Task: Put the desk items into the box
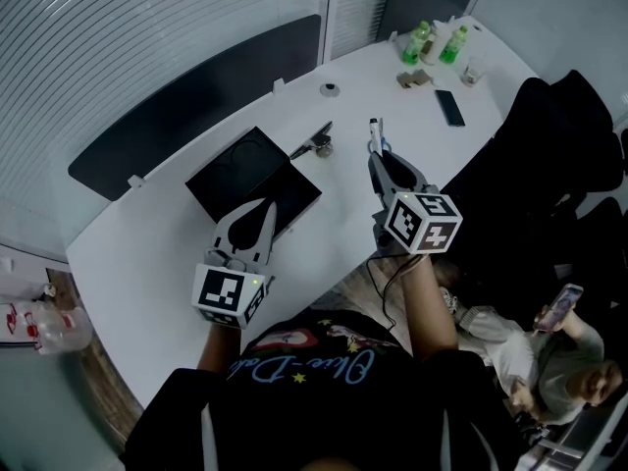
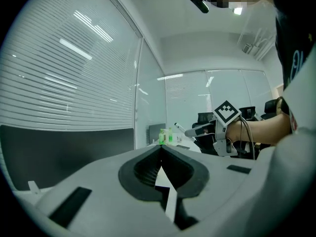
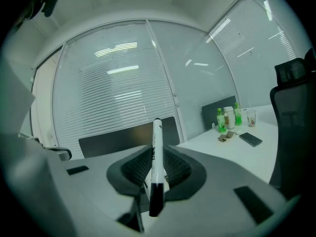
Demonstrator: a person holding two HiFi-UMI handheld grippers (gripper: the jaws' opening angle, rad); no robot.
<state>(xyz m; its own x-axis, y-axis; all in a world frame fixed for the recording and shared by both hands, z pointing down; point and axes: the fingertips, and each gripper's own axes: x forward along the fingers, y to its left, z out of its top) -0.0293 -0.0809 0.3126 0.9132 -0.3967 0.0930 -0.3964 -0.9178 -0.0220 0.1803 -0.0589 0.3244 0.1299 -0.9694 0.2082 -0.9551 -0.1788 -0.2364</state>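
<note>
A flat black box lies on the white desk. My left gripper hovers over the box's near edge with its jaws together and nothing between them; its tips meet. To the right, above the desk's front edge, my right gripper is shut on a white marker. That marker has a black cap and stands upright between the jaws. A small dark item lies just beyond the box's right corner.
At the desk's far end stand green bottles, a cup, a phone and a small brown item. A small round thing sits near the back edge. A black chair and a seated person are at the right.
</note>
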